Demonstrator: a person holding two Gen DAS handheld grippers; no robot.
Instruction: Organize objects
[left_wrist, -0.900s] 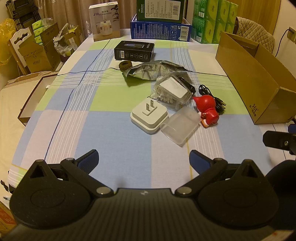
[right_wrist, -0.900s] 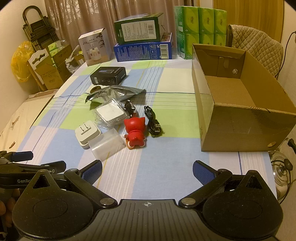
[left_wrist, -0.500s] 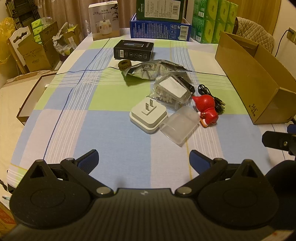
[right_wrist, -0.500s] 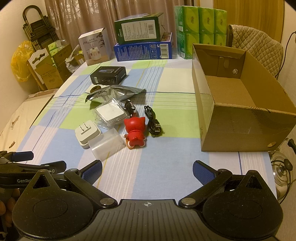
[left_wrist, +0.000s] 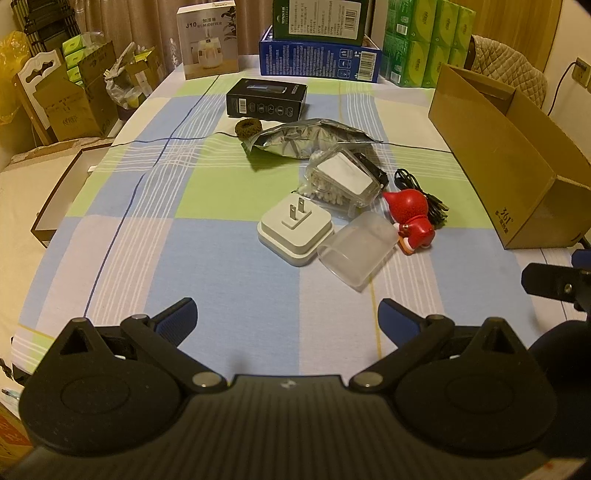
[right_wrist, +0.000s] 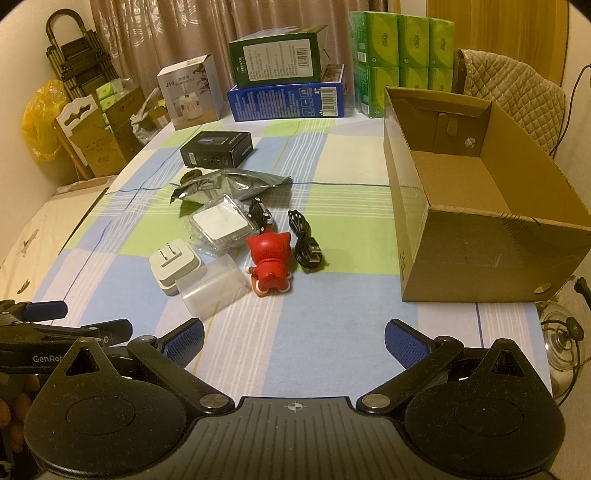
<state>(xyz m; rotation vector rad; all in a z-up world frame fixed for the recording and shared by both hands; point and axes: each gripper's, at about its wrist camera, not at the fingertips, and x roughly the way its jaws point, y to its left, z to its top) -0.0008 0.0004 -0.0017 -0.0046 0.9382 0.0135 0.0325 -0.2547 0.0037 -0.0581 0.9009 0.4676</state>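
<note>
Change: nothing on the desk (left_wrist: 207, 258) had shifted since the earlier frames; both views held almost steady, so sorting had not yet begun.
Left tongs (left_wrist: 286, 314): spread wide, holding nothing, hovering over the near edge.
Right tongs (right_wrist: 293, 338): likewise wide open and empty, near the desk's front.
Near cluster: clear plastic case (right_wrist: 212, 291) touching the white plug adapter (right_wrist: 173, 264); red figurine (right_wrist: 269, 264) just beside them, black cable (right_wrist: 304, 243) to its right.
Behind these: box of cotton swabs (left_wrist: 341, 181), then a silver foil pouch (left_wrist: 306, 138).
Farther: black box (left_wrist: 266, 98), with a brown hair tie (left_wrist: 247, 127) in front.
Right: open cardboard box (right_wrist: 480, 229), apparently empty, the likely destination.
</note>
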